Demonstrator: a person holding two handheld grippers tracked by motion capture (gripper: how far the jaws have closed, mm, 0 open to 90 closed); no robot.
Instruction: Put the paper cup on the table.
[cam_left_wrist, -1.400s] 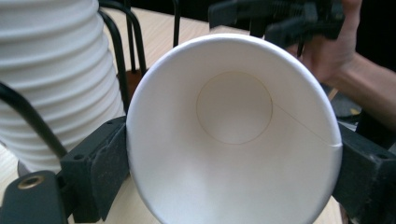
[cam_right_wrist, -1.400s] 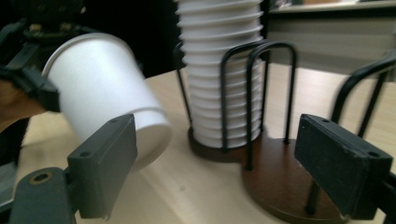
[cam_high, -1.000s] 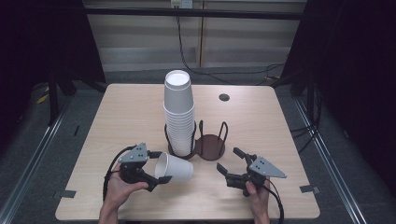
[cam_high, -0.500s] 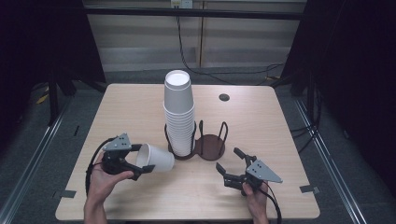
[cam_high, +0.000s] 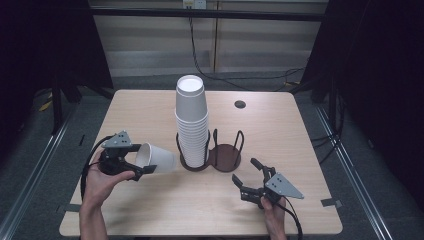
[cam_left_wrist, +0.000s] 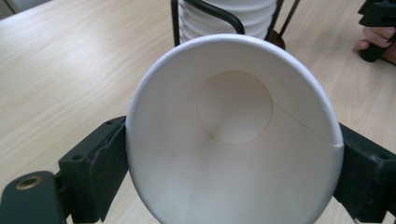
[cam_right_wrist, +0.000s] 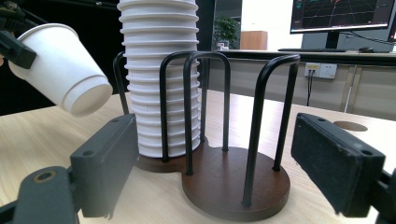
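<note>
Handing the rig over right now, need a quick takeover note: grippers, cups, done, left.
Left hand-held gripper: shut on a single paper cup, held on its side above the table left of the rack, jaws pressing its rim from both sides.
Right hand-held gripper: open, nothing between its jaws, which have just been closing a little; it faces the cup rack.
Stack of cups: upright in the rack's left bay. Right bay: bare.
Done: one cup in hand, apart from the stack.
Left: likely placing it, perhaps in the bare bay.
</note>
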